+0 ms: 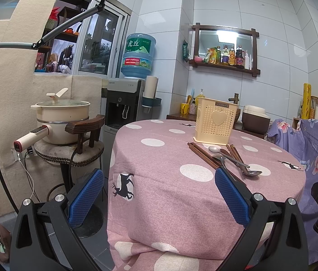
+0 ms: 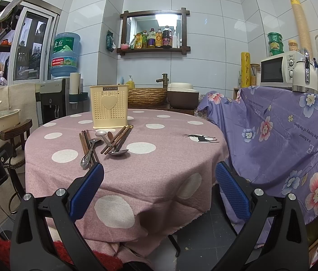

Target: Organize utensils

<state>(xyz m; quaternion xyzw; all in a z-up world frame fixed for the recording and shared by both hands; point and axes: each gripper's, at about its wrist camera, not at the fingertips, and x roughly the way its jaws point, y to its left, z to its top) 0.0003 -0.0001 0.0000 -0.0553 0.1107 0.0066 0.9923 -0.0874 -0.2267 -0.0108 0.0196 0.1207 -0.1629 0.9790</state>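
A cream perforated utensil holder (image 1: 214, 122) (image 2: 109, 109) with a heart on its front stands upright toward the far side of the round table. Just in front of it lie brown wooden chopsticks (image 1: 201, 154) (image 2: 118, 141) and metal spoons (image 1: 233, 160) (image 2: 91, 151), loosely crossed in a pile. My left gripper (image 1: 159, 194) hangs open at the near left edge of the table, short of the pile. My right gripper (image 2: 159, 187) is open too, low at the table's near edge, with the pile ahead to its left. Neither holds anything.
The pink spotted tablecloth (image 1: 159, 158) (image 2: 159, 158) hangs over the table edge. A stool with a cream pot (image 1: 61, 115) stands left; a water dispenser (image 1: 125, 99) is behind. A purple flowered cloth (image 2: 283, 135) covers furniture at right, with a microwave (image 2: 278, 70) and kettle (image 2: 304, 74) on it.
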